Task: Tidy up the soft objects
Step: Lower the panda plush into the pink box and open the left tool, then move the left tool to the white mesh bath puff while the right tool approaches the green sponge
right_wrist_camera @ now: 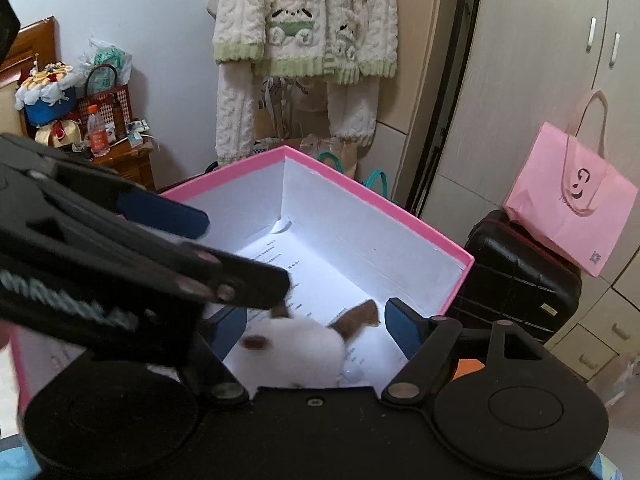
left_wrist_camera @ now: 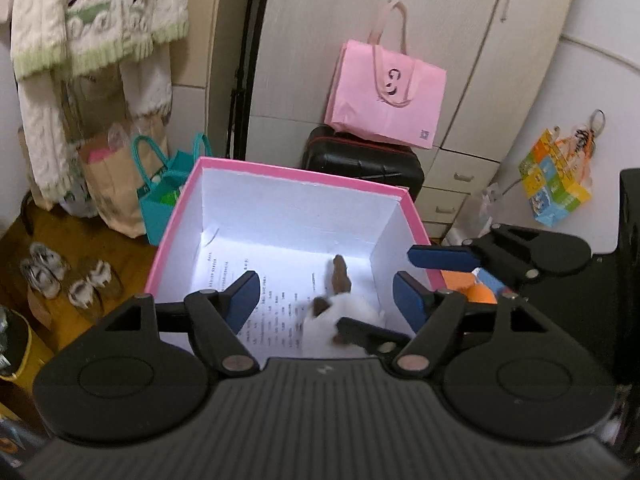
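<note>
A pink box with white inner walls stands open below both grippers, and a printed sheet lies on its bottom. A white plush toy with brown ears lies inside, near the front wall and slightly blurred. My left gripper hangs open over the box, its blue pads to either side of the toy and clear of it. My right gripper is open too, with the plush toy low between its pads. Each gripper shows in the other's view: the right gripper and the left gripper.
A pink paper bag sits on a black suitcase behind the box, against white cupboards. Teal and brown bags and slippers are on the floor at left. An orange thing lies right of the box. A knitted garment hangs on the wall.
</note>
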`<act>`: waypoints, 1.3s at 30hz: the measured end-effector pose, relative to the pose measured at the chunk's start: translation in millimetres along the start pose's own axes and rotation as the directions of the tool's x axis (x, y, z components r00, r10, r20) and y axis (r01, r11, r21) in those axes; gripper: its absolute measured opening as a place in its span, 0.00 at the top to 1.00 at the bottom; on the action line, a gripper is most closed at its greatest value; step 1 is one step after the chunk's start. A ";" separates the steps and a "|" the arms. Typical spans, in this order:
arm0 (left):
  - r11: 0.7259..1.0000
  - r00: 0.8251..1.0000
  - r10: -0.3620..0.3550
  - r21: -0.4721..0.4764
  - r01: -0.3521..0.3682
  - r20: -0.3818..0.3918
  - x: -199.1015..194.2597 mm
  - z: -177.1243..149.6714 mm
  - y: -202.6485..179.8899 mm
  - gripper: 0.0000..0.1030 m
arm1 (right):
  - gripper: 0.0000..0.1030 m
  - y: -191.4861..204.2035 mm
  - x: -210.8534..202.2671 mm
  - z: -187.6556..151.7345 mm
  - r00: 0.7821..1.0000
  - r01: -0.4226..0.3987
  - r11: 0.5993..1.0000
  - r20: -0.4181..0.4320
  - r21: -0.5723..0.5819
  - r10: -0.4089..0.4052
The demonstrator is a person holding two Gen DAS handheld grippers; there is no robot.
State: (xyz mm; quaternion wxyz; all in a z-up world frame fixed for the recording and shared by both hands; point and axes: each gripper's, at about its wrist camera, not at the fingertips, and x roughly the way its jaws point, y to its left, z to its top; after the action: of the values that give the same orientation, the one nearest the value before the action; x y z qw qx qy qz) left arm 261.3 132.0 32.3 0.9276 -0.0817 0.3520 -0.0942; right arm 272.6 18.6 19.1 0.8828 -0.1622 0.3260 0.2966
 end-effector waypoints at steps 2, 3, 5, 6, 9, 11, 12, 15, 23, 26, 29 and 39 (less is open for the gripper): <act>1.000 1.000 -0.016 0.020 0.016 -0.006 -11.6 -2.1 -1.4 0.30 | 0.22 4.5 -10.5 -2.5 1.000 0.003 1.000 -0.003 -0.008 -0.003; 0.999 1.000 -0.020 0.029 0.021 -0.010 -17.9 -3.9 -1.4 0.30 | 0.22 7.2 -16.2 -3.8 1.000 0.008 1.000 -0.006 -0.012 -0.008; 0.999 1.000 -0.023 0.049 0.024 -0.010 -29.1 -7.4 -3.8 0.30 | 0.22 11.0 -27.3 -6.8 1.000 0.014 1.000 -0.001 -0.017 -0.014; 0.998 1.000 -0.025 0.060 0.025 -0.008 -34.8 -8.7 -5.9 0.30 | 0.22 12.7 -33.7 -8.5 1.000 0.011 1.000 0.002 -0.020 -0.011; 0.996 0.999 -0.032 0.085 0.032 0.001 -52.7 -14.1 -11.4 0.29 | 0.22 17.7 -50.4 -15.0 1.000 0.004 1.000 0.003 -0.024 -0.003; 0.995 0.999 -0.046 0.094 0.045 0.002 -63.9 -17.2 -15.6 0.29 | 0.22 21.2 -60.9 -18.5 1.000 0.005 1.000 0.005 -0.031 -0.005; 0.993 0.999 -0.054 0.102 0.054 0.002 -69.0 -19.0 -18.5 0.30 | 0.22 23.3 -67.2 -20.9 1.000 0.008 0.999 0.005 -0.034 -0.007; 0.987 0.997 -0.077 0.140 0.076 -0.002 -84.5 -25.5 -29.0 0.29 | 0.22 28.8 -84.2 -26.5 1.000 0.008 0.999 0.009 -0.045 -0.008; 0.971 0.987 -0.162 0.178 0.159 0.002 -121.0 -38.4 -51.5 0.29 | 0.22 34.4 -126.9 -43.3 0.999 0.040 0.998 0.008 -0.047 -0.040; 0.963 0.981 -0.192 0.196 0.185 0.017 -131.4 -43.4 -59.6 0.29 | 0.22 28.8 -147.3 -54.2 0.999 0.044 0.999 0.026 -0.026 -0.043; 0.953 0.976 -0.216 0.224 0.205 0.022 -135.4 -51.1 -69.2 0.29 | 0.22 16.7 -172.0 -72.1 0.996 0.058 0.998 0.060 0.018 -0.059; 0.891 0.950 -0.311 0.338 0.302 -0.029 -120.0 -82.7 -114.0 0.29 | 0.22 -34.8 -237.5 -136.0 0.971 0.192 0.968 0.108 0.164 -0.211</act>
State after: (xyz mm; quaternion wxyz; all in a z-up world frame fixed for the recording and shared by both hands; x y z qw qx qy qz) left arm 104.5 42.4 72.5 0.9056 0.0232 0.3015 -0.2974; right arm 84.2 -172.7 82.0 0.9368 -0.1080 0.2739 0.1889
